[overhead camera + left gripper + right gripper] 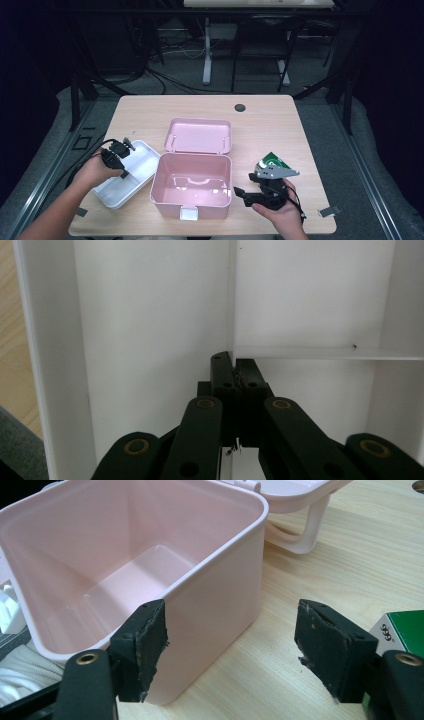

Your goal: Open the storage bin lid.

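Pink storage box open on my tabletop, tongs on either side.

The pink box [191,186] sits between my tongs, its lid [199,135] swung back flat behind it. My left tongs [235,371] are clenched on the thin divider wall [232,300] of the white compartment tray [131,170] just left of the box. My right tongs [230,650] stand released, jaws wide, beside the box's right corner, a green carton [402,630] just beyond them.

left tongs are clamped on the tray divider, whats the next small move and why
Probably lift the white tray straight up a little. The left tongs are shut on its divider, and the pink box beside it stands open and looks empty. The right tongs are open, holding nothing, beside the box.
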A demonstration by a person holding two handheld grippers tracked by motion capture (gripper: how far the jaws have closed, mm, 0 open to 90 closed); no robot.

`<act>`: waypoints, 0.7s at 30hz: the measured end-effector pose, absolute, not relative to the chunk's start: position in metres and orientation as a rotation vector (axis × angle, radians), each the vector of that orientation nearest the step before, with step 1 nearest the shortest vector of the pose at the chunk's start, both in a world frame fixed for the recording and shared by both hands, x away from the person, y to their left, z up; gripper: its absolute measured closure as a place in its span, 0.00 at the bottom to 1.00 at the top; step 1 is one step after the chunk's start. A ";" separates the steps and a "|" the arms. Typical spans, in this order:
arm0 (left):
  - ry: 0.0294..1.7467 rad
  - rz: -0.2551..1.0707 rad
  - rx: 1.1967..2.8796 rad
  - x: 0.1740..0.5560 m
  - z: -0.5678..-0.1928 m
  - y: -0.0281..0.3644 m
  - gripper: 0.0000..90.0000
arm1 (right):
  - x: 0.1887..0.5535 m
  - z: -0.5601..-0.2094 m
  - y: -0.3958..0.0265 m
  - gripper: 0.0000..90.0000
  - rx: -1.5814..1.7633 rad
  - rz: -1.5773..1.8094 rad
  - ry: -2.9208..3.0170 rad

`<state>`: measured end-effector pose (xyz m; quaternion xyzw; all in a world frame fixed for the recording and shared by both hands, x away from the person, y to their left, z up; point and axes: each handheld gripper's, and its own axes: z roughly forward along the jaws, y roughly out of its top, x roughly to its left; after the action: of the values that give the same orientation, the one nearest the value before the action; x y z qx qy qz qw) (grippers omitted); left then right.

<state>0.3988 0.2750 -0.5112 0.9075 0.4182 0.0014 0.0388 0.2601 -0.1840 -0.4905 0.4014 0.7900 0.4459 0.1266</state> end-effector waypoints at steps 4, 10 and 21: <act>1.303 -0.001 2.777 0.401 -0.520 0.277 0.99 | 0.261 -0.491 -0.184 0.33 1.162 1.292 2.304; 1.321 0.005 2.764 0.404 -0.534 0.280 0.99 | 0.260 -0.492 -0.181 0.36 1.138 1.264 2.329; 1.314 -0.002 2.729 0.400 -0.539 0.285 0.95 | 0.261 -0.487 -0.176 0.36 1.121 1.251 2.353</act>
<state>0.4003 0.2847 -0.5395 0.8996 0.4331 -0.0007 0.0561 0.2612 -0.1762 -0.4871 0.3847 0.8075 0.4294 0.1247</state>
